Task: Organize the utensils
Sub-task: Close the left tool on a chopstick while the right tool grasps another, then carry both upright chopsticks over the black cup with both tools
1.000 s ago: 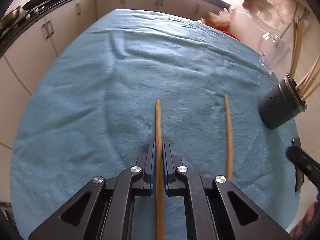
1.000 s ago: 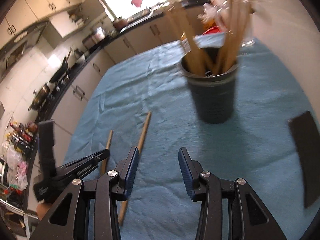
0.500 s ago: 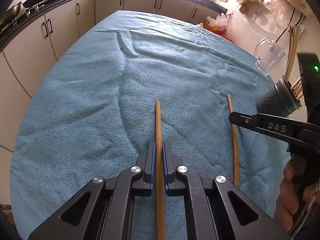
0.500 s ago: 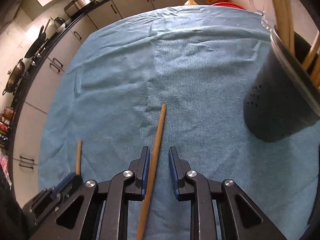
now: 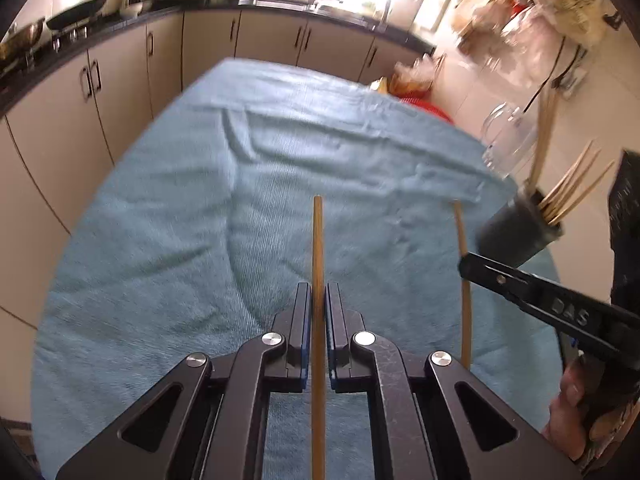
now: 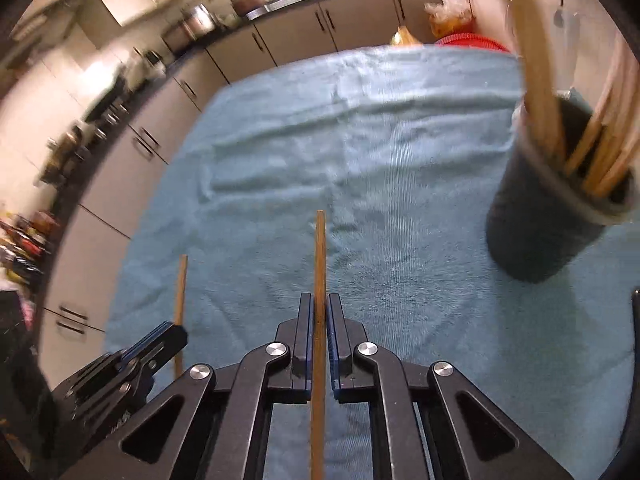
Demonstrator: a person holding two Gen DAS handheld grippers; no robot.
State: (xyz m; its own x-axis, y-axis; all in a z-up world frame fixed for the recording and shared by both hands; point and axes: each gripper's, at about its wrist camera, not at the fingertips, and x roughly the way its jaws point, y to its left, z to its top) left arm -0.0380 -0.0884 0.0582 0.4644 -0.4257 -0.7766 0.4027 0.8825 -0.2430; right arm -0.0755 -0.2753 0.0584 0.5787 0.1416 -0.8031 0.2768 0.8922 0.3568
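Wood, terry cloth and matt black plastic

Smooth wooden chopstick [image 5: 318,240] lies over a rough blue terry towel [image 5: 168,216]; beside it, the holder [image 6: 536,236] looks matt dark plastic, and the jug [image 5: 506,142] behind is glossy and clear.

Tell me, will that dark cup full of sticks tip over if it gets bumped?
Probably fairly easily. The dark cup is tall and narrow, and its long chopsticks lean well above the rim, making it top-heavy. The soft blue towel beneath likely steadies it little.
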